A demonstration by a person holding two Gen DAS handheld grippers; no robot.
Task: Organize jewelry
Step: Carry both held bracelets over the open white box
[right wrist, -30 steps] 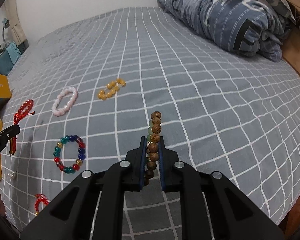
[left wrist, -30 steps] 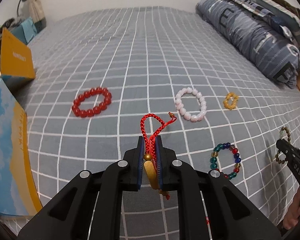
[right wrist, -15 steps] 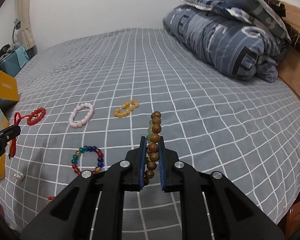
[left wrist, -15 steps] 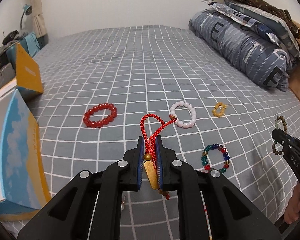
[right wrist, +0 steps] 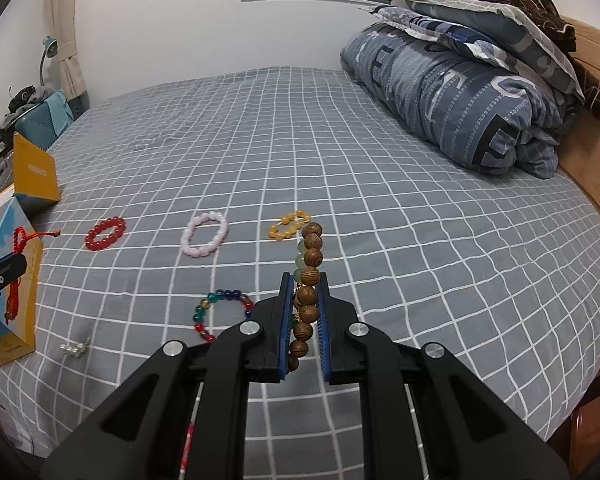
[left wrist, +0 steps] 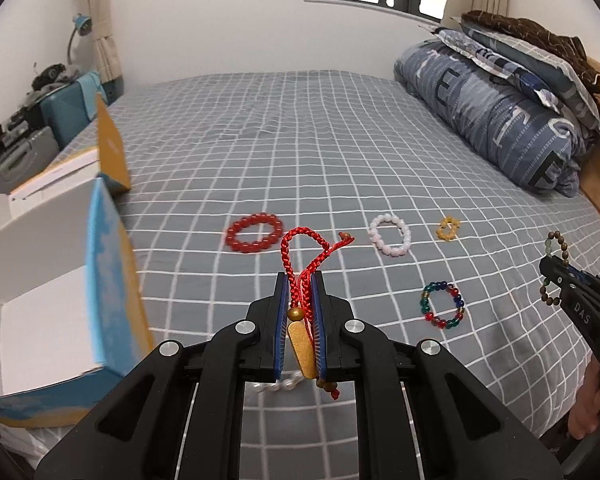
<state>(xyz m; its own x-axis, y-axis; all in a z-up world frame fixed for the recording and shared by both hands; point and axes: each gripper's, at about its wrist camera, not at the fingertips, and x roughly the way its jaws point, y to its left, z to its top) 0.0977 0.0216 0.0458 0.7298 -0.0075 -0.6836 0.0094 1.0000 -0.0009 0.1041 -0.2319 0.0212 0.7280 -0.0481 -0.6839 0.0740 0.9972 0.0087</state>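
Note:
My left gripper (left wrist: pixel 300 280) is shut on a red braided cord bracelet (left wrist: pixel 300 248) with a gold charm, held above the bed. My right gripper (right wrist: pixel 304 280) is shut on a brown wooden bead bracelet (right wrist: pixel 310 260), also lifted; it also shows in the left wrist view (left wrist: pixel 556 268). On the grey checked bedspread (left wrist: pixel 300 140) lie a red bead bracelet (left wrist: pixel 254 233), a pink bead bracelet (left wrist: pixel 390 235), a small amber bracelet (left wrist: pixel 448 228) and a multicolour bead bracelet (left wrist: pixel 442 305). An open blue and yellow box (left wrist: pixel 60 300) stands at the left.
A folded blue quilt and pillows (left wrist: pixel 500 120) lie at the right by the wooden headboard. A second yellow box (left wrist: pixel 108 148) stands behind the open one. Small white pearl pieces (right wrist: pixel 76 347) lie near the bed's front edge. A red item (right wrist: pixel 186 448) lies below my right gripper.
Both grippers have lifted and tilted up with their bracelets; the bed items look farther away. The open box has come further into the left view.

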